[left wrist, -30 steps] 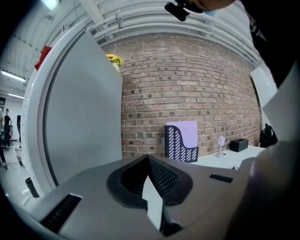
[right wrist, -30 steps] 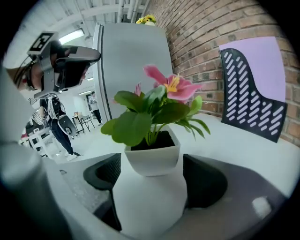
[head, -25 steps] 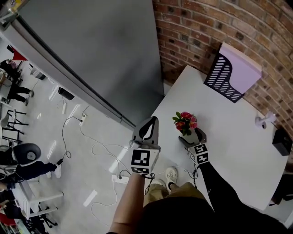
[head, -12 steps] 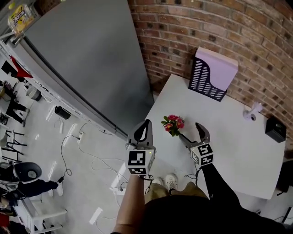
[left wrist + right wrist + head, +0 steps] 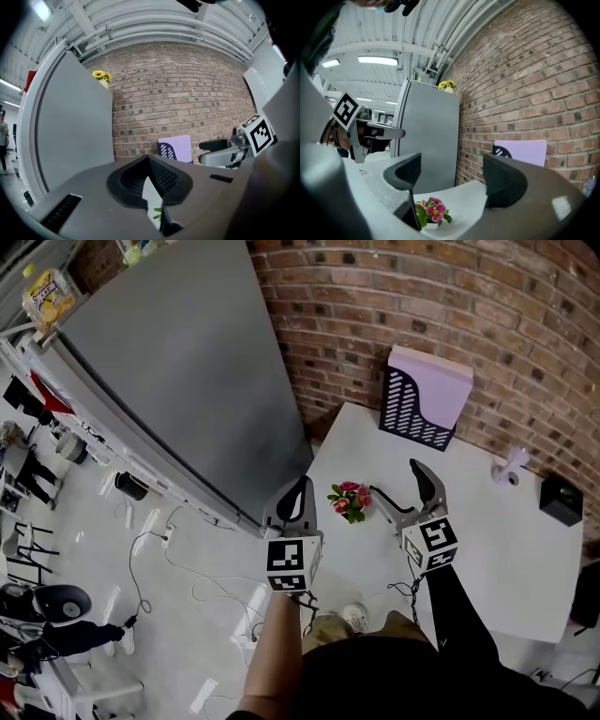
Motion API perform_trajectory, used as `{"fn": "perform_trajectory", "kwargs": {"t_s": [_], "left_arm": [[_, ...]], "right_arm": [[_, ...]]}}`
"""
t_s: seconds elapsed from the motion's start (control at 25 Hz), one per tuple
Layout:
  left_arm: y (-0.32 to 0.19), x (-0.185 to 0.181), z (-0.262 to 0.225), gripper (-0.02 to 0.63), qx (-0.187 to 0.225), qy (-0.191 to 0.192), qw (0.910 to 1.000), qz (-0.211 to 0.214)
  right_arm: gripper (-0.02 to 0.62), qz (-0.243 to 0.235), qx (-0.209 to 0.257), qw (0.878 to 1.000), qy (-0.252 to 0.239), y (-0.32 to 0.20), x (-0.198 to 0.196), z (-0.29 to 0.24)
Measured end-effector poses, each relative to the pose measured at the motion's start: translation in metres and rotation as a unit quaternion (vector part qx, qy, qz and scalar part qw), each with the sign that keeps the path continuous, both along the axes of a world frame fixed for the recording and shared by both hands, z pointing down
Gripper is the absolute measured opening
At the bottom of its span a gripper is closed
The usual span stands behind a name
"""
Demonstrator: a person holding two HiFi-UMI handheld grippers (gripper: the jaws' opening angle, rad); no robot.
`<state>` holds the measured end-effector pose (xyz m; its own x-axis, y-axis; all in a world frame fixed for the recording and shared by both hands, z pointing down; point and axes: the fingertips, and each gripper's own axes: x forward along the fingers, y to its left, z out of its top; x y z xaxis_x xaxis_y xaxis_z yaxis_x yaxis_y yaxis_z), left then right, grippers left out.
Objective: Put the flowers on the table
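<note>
Since 1 s ago the R gripper (image 5: 395, 478) has let go of the flowers (image 5: 350, 502) and pulled up and away. Its fingers (image 5: 404, 172) now stand wide apart w/ nothing between them. The flowers, pink and red w/ green leaves, stand upright and free on the white bench (image 5: 469, 549), close to its left edge toward the near-left corner. They're near the R gripper but not touching it. The L gripper (image 5: 300, 489) hovers at that same left edge, just beside the flowers and apart from them. Its fingers (image 5: 164, 176) are pressed together, holding nothing. At the bench's far corner a purple and black file holder (image 5: 422, 399) sits against the brick wall (image 5: 450, 306). A small black box (image 5: 561, 500) sits at the right edge. A grey fridge (image 5: 178, 381) stands off the left edge.
</note>
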<state>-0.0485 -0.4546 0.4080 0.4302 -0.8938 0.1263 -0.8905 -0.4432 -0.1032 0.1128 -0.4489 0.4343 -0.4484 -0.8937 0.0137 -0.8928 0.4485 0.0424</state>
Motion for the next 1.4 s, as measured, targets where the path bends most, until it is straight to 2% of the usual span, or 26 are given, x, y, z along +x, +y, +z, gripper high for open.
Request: {"fn": "perform_trajectory", "kwargs": {"t_s": [0.16, 0.28, 0.6, 0.64, 0.68, 0.72, 0.76, 0.8, 1.12, 1.4], "left_arm": [[-0.003, -0.001, -0.012, 0.008, 0.015, -0.013, 0.9998, 0.002], [-0.003, -0.001, -0.019, 0.008, 0.021, 0.005, 0.9997, 0.005], [-0.001, -0.014, -0.023, 0.008, 0.03, 0.002, 0.9995, -0.004], [-0.001, -0.015, -0.023, 0.008, 0.03, 0.002, 0.9995, -0.005], [0.0, -0.017, -0.022, 0.008, 0.03, 0.002, 0.9995, -0.006], [0.0, -0.019, -0.022, 0.008, 0.03, 0.001, 0.9995, -0.007], [0.0, -0.021, -0.022, 0.008, 0.03, 0.0, 0.9995, -0.009], [0.0, -0.023, -0.022, 0.008, 0.03, -0.002, 0.9995, -0.01], [0.005, -0.04, -0.025, 0.008, 0.035, -0.003, 0.9992, -0.021], [0.006, -0.051, -0.022, 0.008, 0.031, -0.004, 0.9991, -0.028]], "right_arm": [[0.407, -0.001, 0.033, 0.999, 0.016, -0.001, -0.002, -0.032], [0.407, -0.002, 0.03, 0.999, 0.025, -0.002, 0.0, -0.033], [0.392, -0.003, 0.025, 0.999, 0.021, -0.008, -0.003, -0.033], [0.364, 0.001, 0.027, 0.999, 0.024, -0.007, -0.003, -0.033], [0.267, 0.007, 0.03, 0.999, 0.027, -0.007, -0.003, -0.034], [0.197, 0.012, 0.033, 0.999, 0.03, -0.006, -0.003, -0.035], [0.047, 0.016, 0.037, 0.999, 0.032, -0.005, -0.004, -0.037], [0.0, 0.015, 0.04, 0.999, 0.033, -0.003, -0.006, -0.038], [0.0, -0.012, 0.044, 0.999, 0.03, -0.001, -0.033, -0.042], [0.0, -0.023, 0.045, 0.997, 0.049, 0.001, -0.051, -0.039]]}}
